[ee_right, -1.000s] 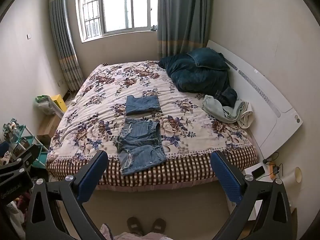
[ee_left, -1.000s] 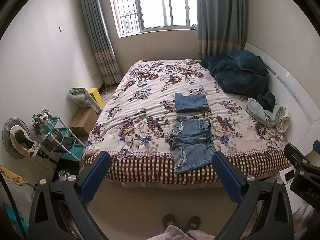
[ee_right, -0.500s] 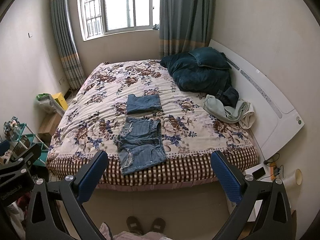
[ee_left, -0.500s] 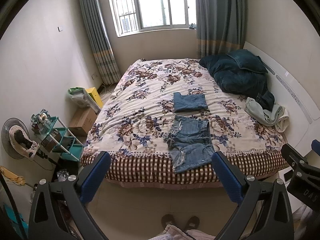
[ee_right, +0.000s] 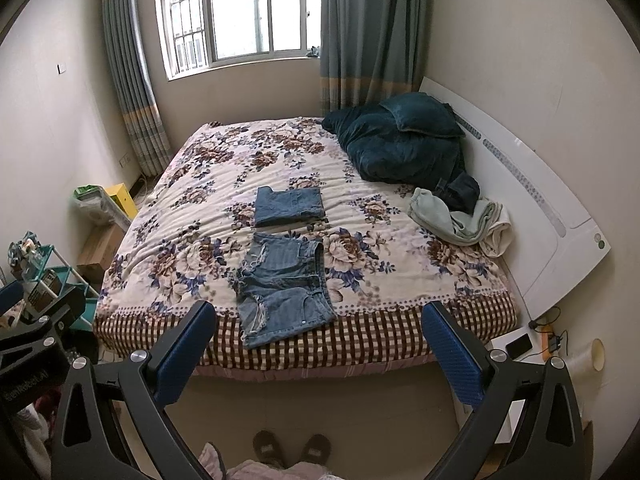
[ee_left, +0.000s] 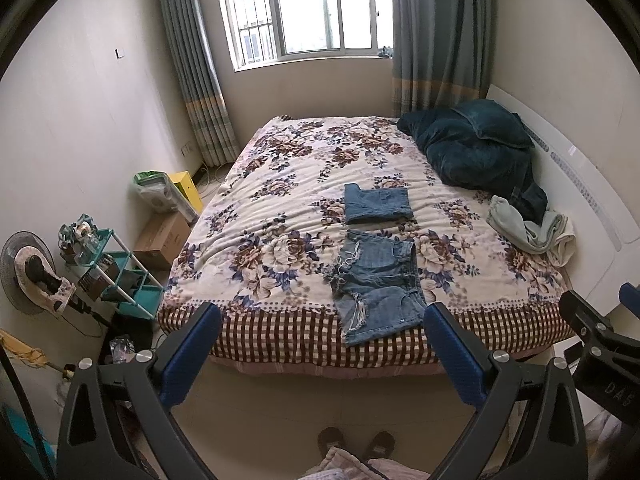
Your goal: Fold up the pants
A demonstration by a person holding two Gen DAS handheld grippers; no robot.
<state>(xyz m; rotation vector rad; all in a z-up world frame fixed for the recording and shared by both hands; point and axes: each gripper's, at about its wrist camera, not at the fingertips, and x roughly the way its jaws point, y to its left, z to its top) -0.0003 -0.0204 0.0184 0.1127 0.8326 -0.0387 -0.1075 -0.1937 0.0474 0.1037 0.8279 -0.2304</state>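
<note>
Denim shorts lie spread flat on the near part of the floral bedspread, waistband to the right and frayed leg hems to the left, with the near edge hanging a little over the checked border of the bed. Just beyond them, apart by a narrow strip of bedspread, sits a second pair of denim shorts already folded into a neat rectangle.

Both grippers are held in the air over the floor, well short of the bed. The left gripper has its jaws spread wide, blue pads far apart, with nothing between them. The right gripper stands the same way, jaws wide open and empty; its black frame also shows at the right edge of the left wrist view, and the left one at the left edge of the right wrist view.

On the far right of the bed a dark teal quilt with a pillow is heaped against the white headboard, and nearer along that side lies a crumpled pale green garment. A window with grey-blue curtains fills the far wall. To the left of the bed stand a teal shelf rack, a cardboard box and a fan. The person's brown slippers show on the floor at the near edge.
</note>
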